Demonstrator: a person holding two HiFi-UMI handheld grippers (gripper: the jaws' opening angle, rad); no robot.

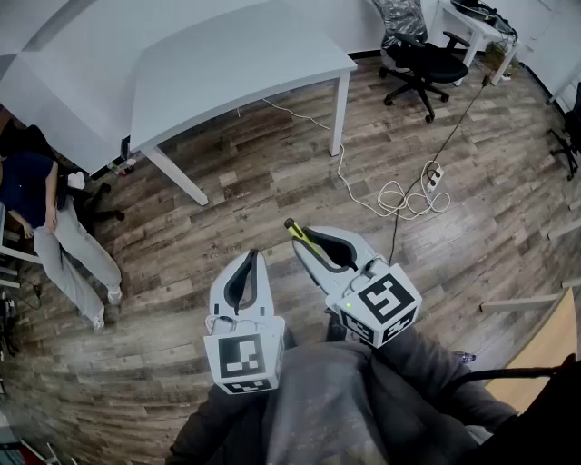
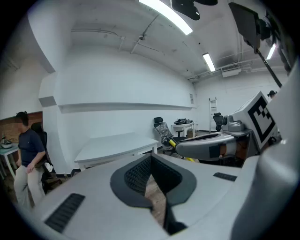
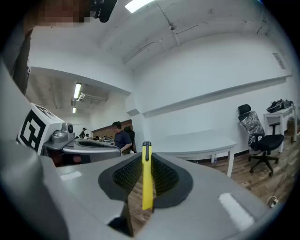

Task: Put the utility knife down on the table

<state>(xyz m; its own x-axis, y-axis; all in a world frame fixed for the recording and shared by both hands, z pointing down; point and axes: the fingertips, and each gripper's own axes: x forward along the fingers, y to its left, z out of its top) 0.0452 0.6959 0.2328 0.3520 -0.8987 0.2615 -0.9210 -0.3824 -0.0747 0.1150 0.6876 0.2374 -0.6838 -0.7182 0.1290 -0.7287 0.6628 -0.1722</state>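
Note:
A yellow utility knife (image 3: 146,178) with a black tip stands upright between the jaws of my right gripper (image 3: 146,161), which is shut on it. In the head view the utility knife (image 1: 300,234) pokes out past the right gripper (image 1: 311,245), held above the wood floor. The white table (image 1: 182,64) stands ahead, up and to the left; table (image 3: 197,143) shows beyond the knife. My left gripper (image 1: 251,268) hangs beside the right one, jaws closed on nothing; left gripper (image 2: 151,176) shows only floor through the pads. The knife (image 2: 174,143) also shows at its right.
A black office chair (image 1: 419,64) stands at the far right beside another desk (image 1: 472,27). A white cable and power strip (image 1: 408,192) lie on the floor right of the table leg (image 1: 339,113). A seated person (image 1: 45,218) is at the far left.

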